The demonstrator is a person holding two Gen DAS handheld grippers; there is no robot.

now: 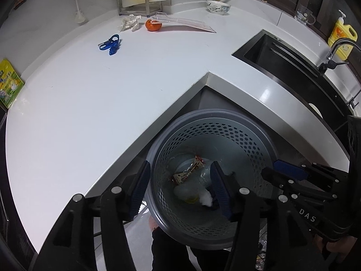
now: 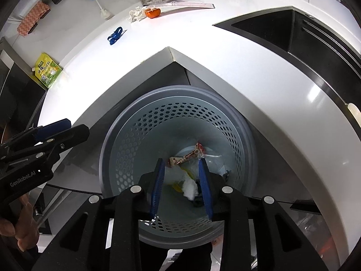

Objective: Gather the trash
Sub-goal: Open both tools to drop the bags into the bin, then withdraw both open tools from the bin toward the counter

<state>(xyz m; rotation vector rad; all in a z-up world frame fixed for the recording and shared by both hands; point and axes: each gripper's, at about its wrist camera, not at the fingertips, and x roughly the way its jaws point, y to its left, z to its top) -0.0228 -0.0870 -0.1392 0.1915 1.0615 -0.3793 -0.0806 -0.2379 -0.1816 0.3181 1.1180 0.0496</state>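
Left tongs (image 1: 180, 185) and right tongs (image 2: 181, 185) both poised above the grey perforated bin (image 1: 225, 131), blades apart and gripping nothing, white wad (image 2: 189, 186) and snack wrapper (image 2: 186, 157) lying at the bin's bottom below them, crumpled paper (image 1: 129, 22) and orange peel (image 1: 153, 25) well apart on the white tabletop (image 1: 112, 85)

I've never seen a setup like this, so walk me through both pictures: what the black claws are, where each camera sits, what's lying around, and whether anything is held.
No robot here: a person holds a two-finger gripper in each hand, each with a fisheye camera looking along its fingers. One picture comes from the left gripper, the other from the right gripper. Both hang open and empty above a perforated grey waste bin holding a snack wrapper and white tissue. On the white counter remain crumpled paper, an orange fruit, a blue clip and a green pouch. The sink is to the right.
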